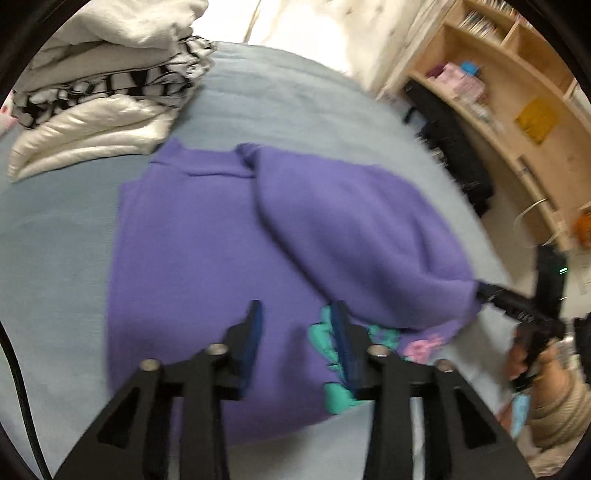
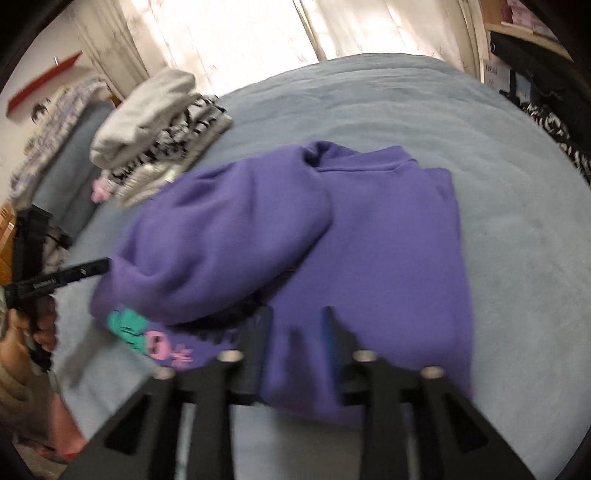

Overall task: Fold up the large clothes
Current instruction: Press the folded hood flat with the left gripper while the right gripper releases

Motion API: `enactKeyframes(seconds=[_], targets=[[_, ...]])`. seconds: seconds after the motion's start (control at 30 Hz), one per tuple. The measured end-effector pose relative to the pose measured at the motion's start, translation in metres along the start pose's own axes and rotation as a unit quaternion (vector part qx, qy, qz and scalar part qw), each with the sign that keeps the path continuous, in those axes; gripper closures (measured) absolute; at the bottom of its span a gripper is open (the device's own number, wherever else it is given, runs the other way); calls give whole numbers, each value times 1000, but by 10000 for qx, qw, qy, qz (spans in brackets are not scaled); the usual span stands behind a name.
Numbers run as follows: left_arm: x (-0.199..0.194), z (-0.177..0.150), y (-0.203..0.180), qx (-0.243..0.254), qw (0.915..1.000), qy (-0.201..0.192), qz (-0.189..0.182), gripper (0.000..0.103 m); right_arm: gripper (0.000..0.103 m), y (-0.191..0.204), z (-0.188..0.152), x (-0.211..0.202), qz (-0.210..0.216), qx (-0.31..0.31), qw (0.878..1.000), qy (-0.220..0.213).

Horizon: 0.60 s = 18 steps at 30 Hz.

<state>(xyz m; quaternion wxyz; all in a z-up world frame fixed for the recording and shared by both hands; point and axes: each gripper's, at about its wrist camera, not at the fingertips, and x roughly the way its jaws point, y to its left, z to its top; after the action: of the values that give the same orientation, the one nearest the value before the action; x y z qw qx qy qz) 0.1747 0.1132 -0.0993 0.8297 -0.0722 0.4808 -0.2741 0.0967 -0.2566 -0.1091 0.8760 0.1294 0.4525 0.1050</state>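
Note:
A purple sweatshirt [image 1: 192, 240] lies on the blue-grey bed [image 1: 295, 96], collar at the far end, one side folded over into a puffy bulge [image 1: 354, 229]. A teal and pink print [image 1: 332, 354] shows near its hem. My left gripper [image 1: 295, 314] hovers open over the flat body, nothing pinched between its blue pads. The right gripper [image 1: 484, 291] shows side-on at the bulge's right edge. In the right wrist view, my right gripper [image 2: 295, 317] stands open over the sweatshirt [image 2: 388, 251] hem, with purple cloth lying loose between the fingers. The left gripper [image 2: 105, 264] sits left of the bulge.
A stack of folded white and black-patterned clothes [image 1: 103, 110] [image 2: 159, 125] rests at the bed's far left. A wooden shelf unit [image 1: 517, 110] and dark items [image 1: 454, 147] stand beyond the bed's right side. Pale curtains [image 2: 258, 29] hang behind the bed [image 2: 517, 221].

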Motion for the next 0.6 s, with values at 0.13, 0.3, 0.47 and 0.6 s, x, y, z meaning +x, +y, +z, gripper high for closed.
enactKeyframes(seconds=[0.13,0.3,0.47,0.6], targets=[[10,5,-4,-141,9982,-134,-561,53,51,-2,2,-5,548,371,9977,-167],[37,8,-7,-324,9960,-18,-827,53,51,-10,10,12,952,878,9915,-97],[68,5,0,-594,9936,113,-954,50,51,-10,15,39,1115,1043,9882,64],[80,7,-2,-721,9905,-172,-1158,49,51,-5,19,51,1145,1004,9883,0]])
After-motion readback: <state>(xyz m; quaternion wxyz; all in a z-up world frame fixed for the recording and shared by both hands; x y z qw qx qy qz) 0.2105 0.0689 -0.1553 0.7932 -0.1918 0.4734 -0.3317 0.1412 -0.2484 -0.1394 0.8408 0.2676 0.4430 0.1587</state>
